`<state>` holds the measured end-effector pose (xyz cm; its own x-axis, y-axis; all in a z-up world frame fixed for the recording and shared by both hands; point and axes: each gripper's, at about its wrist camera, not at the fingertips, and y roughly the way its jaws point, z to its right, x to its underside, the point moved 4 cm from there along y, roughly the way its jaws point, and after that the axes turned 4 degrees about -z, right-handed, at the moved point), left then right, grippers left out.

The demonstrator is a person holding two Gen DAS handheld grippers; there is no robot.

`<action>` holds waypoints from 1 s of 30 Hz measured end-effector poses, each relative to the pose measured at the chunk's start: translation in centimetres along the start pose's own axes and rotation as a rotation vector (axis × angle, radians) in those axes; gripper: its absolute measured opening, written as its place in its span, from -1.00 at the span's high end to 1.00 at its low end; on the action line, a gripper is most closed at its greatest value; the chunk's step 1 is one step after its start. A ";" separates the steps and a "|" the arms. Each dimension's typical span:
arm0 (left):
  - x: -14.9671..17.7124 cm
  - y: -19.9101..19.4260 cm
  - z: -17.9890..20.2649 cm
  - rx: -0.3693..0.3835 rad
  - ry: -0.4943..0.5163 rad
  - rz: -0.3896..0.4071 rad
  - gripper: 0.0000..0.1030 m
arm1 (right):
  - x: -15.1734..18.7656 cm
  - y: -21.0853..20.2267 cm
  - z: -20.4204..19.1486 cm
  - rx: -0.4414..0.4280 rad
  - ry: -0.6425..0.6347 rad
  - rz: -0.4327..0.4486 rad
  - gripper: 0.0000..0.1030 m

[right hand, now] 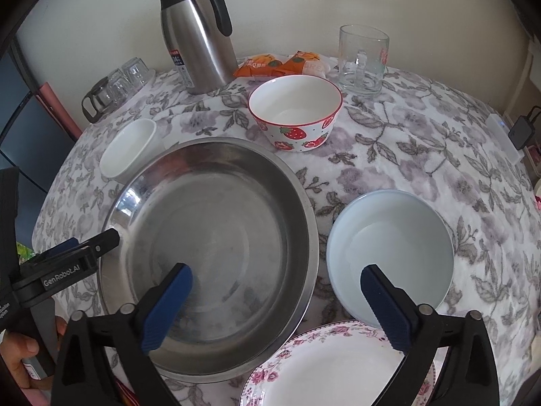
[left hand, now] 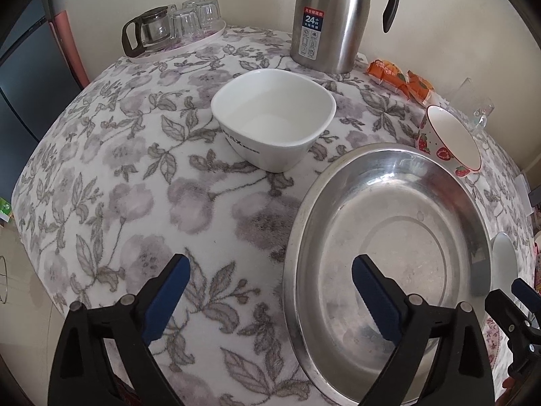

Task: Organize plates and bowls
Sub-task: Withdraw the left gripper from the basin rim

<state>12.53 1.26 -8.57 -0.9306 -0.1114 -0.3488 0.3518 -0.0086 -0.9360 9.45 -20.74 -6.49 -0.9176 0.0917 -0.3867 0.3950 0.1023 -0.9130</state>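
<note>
Steel is the landmark: a wide, shallow metal basin (right hand: 216, 257) sits on a table (left hand: 111, 176) covered in a grey and purple flowered cloth, and nothing lies inside it.

Around the basin stand the other dishes, all empty. Beyond its far left rim sits a square white bowl (left hand: 274, 118). Beyond its far right rim, close to the edge, stands a strawberry bowl (right hand: 296, 113) with a red rim. Just beside the basin on the right is a pale blue bowl (right hand: 390, 253), and below that, at the near right, a white plate (right hand: 334, 368) with a pink flower border.

Farther back than the basin, against the wall, stand a steel thermos jug (right hand: 199, 37), orange snack packets (right hand: 280, 62) and a clear glass mug (right hand: 363, 61). To the far left a tray (left hand: 175, 49) holds a glass teapot and upturned glasses.

Both tools are spread wide and pinch nothing. The left gripper (left hand: 268, 299) straddles the basin's left rim — one blue pad over the cloth, the other over the basin floor. The right gripper (right hand: 275, 304) straddles the gap between the basin and the blue bowl — left pad over the basin, right pad over the bowl's near rim. A hand (right hand: 20, 352) holds the left gripper's handle.
</note>
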 end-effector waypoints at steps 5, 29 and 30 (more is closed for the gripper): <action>-0.1 -0.3 0.0 0.001 0.000 0.015 -0.90 | 0.0 0.0 0.1 0.006 -0.002 0.005 -1.00; 1.3 -8.1 5.1 0.199 0.135 0.224 -0.93 | 1.6 -4.9 4.9 0.027 0.139 0.109 -1.00; 1.6 -8.4 5.5 0.213 0.148 0.226 -0.93 | 1.7 -5.1 5.1 0.025 0.141 0.112 -1.00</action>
<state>8.66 -4.31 -1.00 -0.8259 0.0109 -0.5636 0.5494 -0.2087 -0.8091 5.64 -26.18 -3.20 -0.8521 0.2397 -0.4653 0.4913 0.0596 -0.8689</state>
